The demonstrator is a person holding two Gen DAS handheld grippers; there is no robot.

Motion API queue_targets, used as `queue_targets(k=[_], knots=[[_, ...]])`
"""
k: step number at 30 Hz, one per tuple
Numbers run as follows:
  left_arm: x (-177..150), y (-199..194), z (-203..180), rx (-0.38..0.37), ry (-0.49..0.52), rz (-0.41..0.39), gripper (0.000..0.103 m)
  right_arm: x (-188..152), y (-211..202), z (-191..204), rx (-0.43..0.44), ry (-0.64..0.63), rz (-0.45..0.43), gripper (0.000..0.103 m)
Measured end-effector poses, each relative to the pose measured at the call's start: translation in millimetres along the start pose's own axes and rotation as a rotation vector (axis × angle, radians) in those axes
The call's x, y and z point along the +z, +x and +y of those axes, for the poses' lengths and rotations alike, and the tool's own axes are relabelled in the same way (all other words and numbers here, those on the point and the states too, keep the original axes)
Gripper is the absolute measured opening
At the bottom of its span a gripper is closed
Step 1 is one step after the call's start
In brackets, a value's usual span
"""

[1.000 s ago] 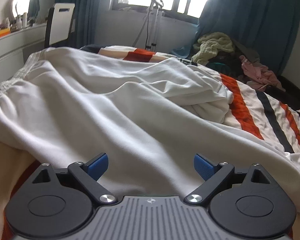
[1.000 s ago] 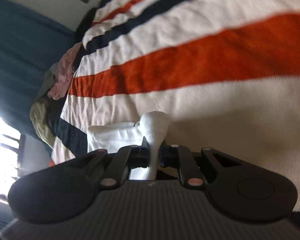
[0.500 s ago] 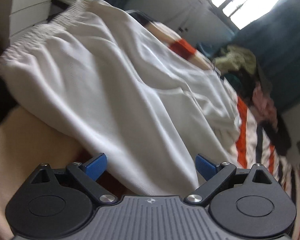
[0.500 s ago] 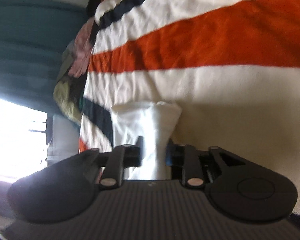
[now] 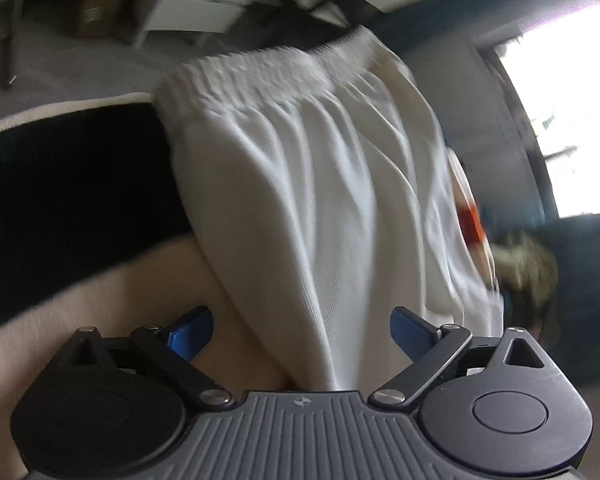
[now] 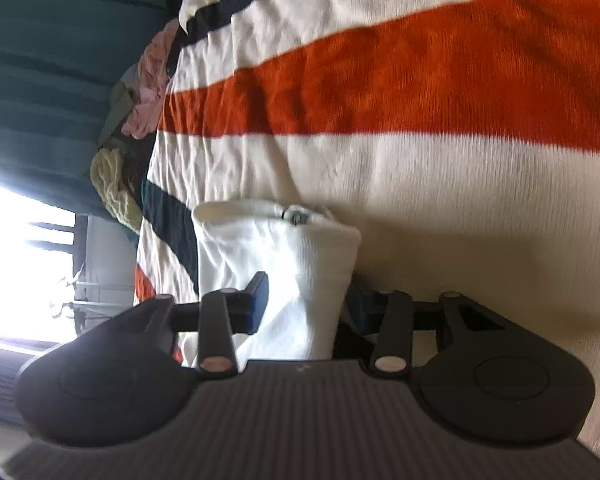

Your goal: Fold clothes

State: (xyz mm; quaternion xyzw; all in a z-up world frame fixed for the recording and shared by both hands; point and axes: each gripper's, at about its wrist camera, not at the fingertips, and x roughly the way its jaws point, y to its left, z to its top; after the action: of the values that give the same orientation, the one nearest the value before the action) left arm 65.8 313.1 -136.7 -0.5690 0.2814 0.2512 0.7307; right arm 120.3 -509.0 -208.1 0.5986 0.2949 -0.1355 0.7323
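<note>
White garment [image 5: 320, 200], left gripper [image 5: 302, 334] spread; right gripper [image 6: 306, 302] parted

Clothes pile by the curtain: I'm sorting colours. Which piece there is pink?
The crumpled garment at the blanket's edge is pink; the knitted piece beside it is pale yellow-green.
</note>
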Motion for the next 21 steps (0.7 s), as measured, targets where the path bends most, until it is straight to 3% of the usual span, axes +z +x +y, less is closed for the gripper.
queue_targets(k=[5, 8, 10, 12, 16, 18, 21], knots=[[15, 3, 23, -0.068, -0.229, -0.071, 0.092, 3, 6, -2, -0.020, 0.000, -0.024, 0.026], [16, 0, 29, -0.059, -0.250, -0.076, 0.072, 2, 8, 0, -0.026, -0.018, -0.035, 0.014], [16, -2, 33, -0.052, -0.261, -0.079, 0.046, 1, 7, 5, -0.021, -0.037, -0.053, 0.010], [17, -5, 37, -0.045, -0.272, -0.082, 0.036, 1, 4, 9, -0.014, -0.053, -0.078, 0.009], [28, -8, 34, -0.036, -0.203, -0.055, 0.011, 2, -3, 14, 0.016, -0.055, -0.122, 0.008], [36, -19, 27, -0.036, -0.138, -0.060, 0.008, 5, -8, 14, 0.037, -0.051, -0.142, 0.008], [48, -47, 22, -0.101, -0.111, -0.078, 0.007, 9, -16, 14, 0.070, -0.040, -0.168, 0.008]])
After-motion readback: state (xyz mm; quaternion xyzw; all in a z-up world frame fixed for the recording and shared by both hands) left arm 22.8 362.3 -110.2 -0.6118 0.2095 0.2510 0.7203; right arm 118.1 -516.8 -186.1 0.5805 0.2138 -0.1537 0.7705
